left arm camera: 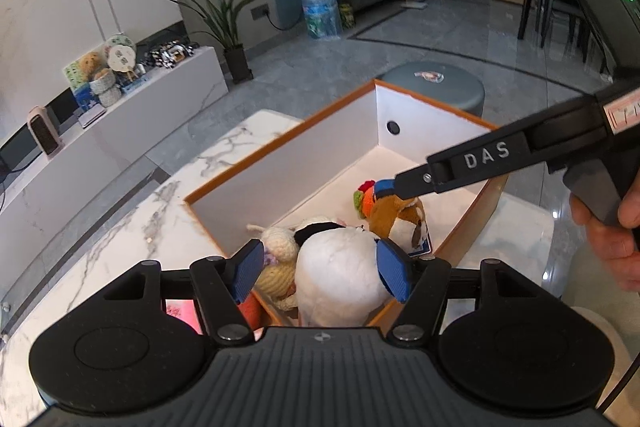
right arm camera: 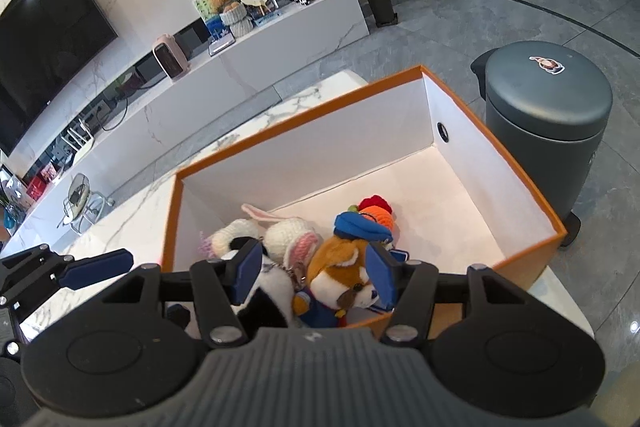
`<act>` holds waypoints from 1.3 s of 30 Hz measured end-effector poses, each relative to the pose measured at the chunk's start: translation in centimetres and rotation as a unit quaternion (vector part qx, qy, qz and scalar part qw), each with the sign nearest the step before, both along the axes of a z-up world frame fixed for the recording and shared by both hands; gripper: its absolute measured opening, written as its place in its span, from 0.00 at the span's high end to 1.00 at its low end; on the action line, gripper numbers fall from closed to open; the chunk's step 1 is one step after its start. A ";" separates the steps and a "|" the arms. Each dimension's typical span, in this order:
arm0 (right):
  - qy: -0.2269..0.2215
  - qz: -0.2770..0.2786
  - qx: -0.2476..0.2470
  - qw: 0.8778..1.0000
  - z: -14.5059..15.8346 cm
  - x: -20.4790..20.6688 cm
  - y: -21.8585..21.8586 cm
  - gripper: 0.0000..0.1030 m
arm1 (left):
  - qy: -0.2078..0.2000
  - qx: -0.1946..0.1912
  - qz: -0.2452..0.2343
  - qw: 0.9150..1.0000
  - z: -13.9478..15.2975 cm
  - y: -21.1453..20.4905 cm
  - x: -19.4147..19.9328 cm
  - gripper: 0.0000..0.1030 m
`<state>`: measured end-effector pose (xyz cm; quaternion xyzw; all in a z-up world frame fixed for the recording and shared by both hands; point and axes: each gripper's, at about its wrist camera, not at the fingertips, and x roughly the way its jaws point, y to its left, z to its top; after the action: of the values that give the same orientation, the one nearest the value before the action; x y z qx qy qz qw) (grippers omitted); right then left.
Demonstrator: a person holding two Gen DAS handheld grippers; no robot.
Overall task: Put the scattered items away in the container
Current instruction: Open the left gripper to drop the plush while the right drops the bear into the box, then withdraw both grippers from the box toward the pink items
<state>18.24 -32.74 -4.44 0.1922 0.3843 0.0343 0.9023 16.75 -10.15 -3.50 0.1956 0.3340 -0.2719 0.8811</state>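
Note:
An orange box with white inside (left arm camera: 288, 163) (right arm camera: 300, 155) stands on the marble table. In it lie a white and black plush (left arm camera: 340, 267) (right arm camera: 272, 287), a cream knitted bunny (left arm camera: 280, 251) (right arm camera: 288, 239), a brown fox plush with a blue cap (left arm camera: 400, 215) (right arm camera: 344, 267) and a small orange and red knitted toy (left arm camera: 364, 199) (right arm camera: 376, 213). My left gripper (left arm camera: 320, 271) is open just above the white plush, touching nothing I can see. My right gripper (right arm camera: 312, 275) is open over the fox plush; its finger (left arm camera: 420, 183) reaches into the box from the right.
A dark round bin (right arm camera: 548, 115) (left arm camera: 436, 87) stands on the floor behind the box. The marble table (left arm camera: 120, 227) (right arm camera: 132, 215) extends left. A TV unit with toys and a heater (right arm camera: 172, 57) runs along the wall. A pink item (left arm camera: 184, 311) lies left of the box.

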 end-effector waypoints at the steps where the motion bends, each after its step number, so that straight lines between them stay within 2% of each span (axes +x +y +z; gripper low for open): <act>1: -0.002 0.000 0.001 1.000 0.3 -0.5 0.2 0.41 | -0.001 -0.003 0.004 1.000 0.3 0.3 -0.3 0.28; 15: -0.053 0.019 0.000 0.998 4.9 -6.6 3.6 0.41 | -0.036 -0.033 0.057 0.997 4.3 4.7 -5.4 0.30; 17: -0.058 0.025 -0.001 0.998 5.2 -7.3 4.3 0.41 | -0.042 -0.037 0.068 0.996 4.6 5.6 -6.1 0.35; 20: -0.061 0.037 -0.003 0.997 5.6 -8.2 5.7 0.41 | -0.043 -0.049 0.088 0.994 5.0 7.2 -6.9 0.35; 28: -0.065 0.070 -0.015 0.995 5.8 -9.8 10.4 0.41 | -0.039 -0.068 0.153 0.985 5.0 12.3 -8.7 0.45; 39: -0.071 0.108 -0.071 0.989 4.0 -11.6 17.2 0.41 | -0.014 -0.091 0.216 0.972 2.7 18.2 -10.2 0.46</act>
<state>6.63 -15.52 -0.44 0.0824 0.3391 0.1174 0.9298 6.59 8.04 -0.84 0.0414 0.3301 -0.1018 0.9375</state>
